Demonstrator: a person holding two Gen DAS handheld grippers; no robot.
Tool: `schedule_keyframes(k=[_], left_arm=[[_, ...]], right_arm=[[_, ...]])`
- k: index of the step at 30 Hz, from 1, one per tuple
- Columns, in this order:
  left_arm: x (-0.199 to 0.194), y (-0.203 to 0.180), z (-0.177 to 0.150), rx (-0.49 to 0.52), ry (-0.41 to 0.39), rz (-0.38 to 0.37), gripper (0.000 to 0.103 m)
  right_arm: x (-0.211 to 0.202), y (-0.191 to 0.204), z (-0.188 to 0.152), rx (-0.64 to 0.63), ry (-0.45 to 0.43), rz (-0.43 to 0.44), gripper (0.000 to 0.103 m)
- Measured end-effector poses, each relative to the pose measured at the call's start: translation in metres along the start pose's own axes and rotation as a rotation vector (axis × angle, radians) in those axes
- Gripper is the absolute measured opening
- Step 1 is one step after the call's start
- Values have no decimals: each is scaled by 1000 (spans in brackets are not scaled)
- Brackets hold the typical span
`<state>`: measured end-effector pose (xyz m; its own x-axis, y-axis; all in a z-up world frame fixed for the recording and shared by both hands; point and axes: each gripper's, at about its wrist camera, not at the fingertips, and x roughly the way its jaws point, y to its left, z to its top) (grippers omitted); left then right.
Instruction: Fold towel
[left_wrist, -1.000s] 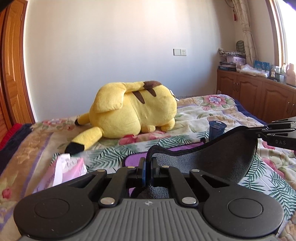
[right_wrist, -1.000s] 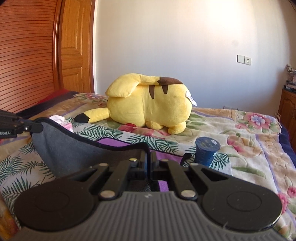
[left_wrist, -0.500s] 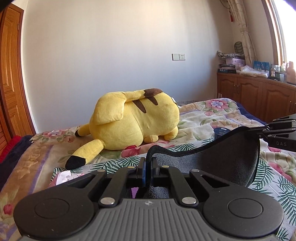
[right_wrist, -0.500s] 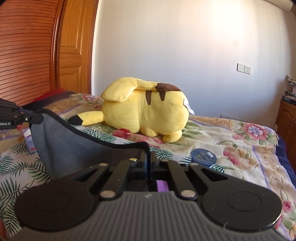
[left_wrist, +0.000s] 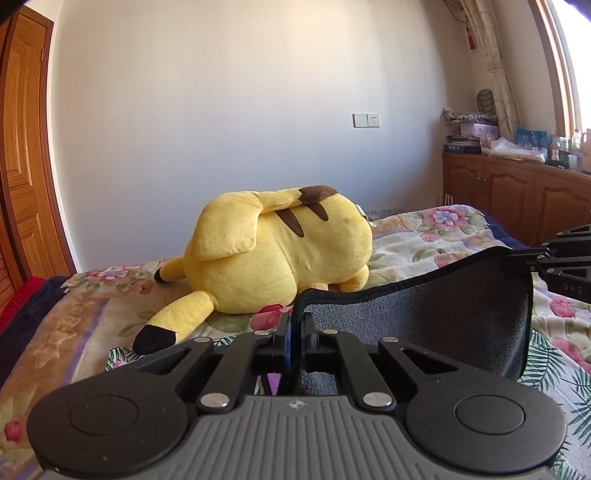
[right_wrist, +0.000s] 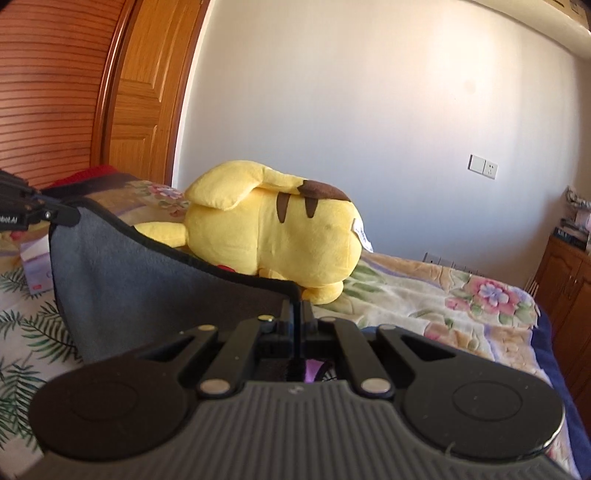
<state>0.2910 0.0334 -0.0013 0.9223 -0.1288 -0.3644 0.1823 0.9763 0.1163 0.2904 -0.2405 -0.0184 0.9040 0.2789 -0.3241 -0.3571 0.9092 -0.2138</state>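
A bedroom with a pale wall: a bed under a floral and palm-leaf cover carries a yellow plush toy lying on its side, the landmark here. A wooden door stands to the plush toy's left, a wooden cabinet loaded with boxes and bottles to its right, and a wall socket above it.

The grey towel hangs in the air in front of the plush toy, its black-trimmed top edge stretched between two corners. The left hand-held gripper is pressed together on one corner; the right hand-held gripper pinches the other.

Compared with a second ago, the towel's top edge sits higher against the plush toy and covers more of the bed in front of it; the blue cup and the purple patch that showed beside the towel are now mostly hidden, only a sliver of purple remaining under each gripper. The right wrist view has also tilted. Judging from this, the towel is being lifted and carried forward, likely to lay one edge over for a fold.

Readable writing: "DAS" on the gripper seen from the left wrist, and "bot.AI" on the one seen from the right wrist.
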Motion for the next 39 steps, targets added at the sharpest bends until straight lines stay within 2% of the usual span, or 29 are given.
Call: schedule_keyframes(k=[8, 21, 28, 34, 39], left_arm=[[16, -1, 5, 8, -32, 41, 0], [51, 9, -2, 15, 1, 90, 0], [77, 13, -8, 1, 14, 86, 0], [109, 13, -19, -9, 64, 76, 0], [135, 20, -32, -65, 146, 51, 0]], right_arm=[[15, -3, 1, -28, -16, -21, 3], [42, -9, -7, -40, -26, -61, 3], [64, -8, -15, -53, -10, -71, 3], [88, -5, -28, -60, 30, -69, 3], [110, -8, -44, -13, 102, -35, 3]])
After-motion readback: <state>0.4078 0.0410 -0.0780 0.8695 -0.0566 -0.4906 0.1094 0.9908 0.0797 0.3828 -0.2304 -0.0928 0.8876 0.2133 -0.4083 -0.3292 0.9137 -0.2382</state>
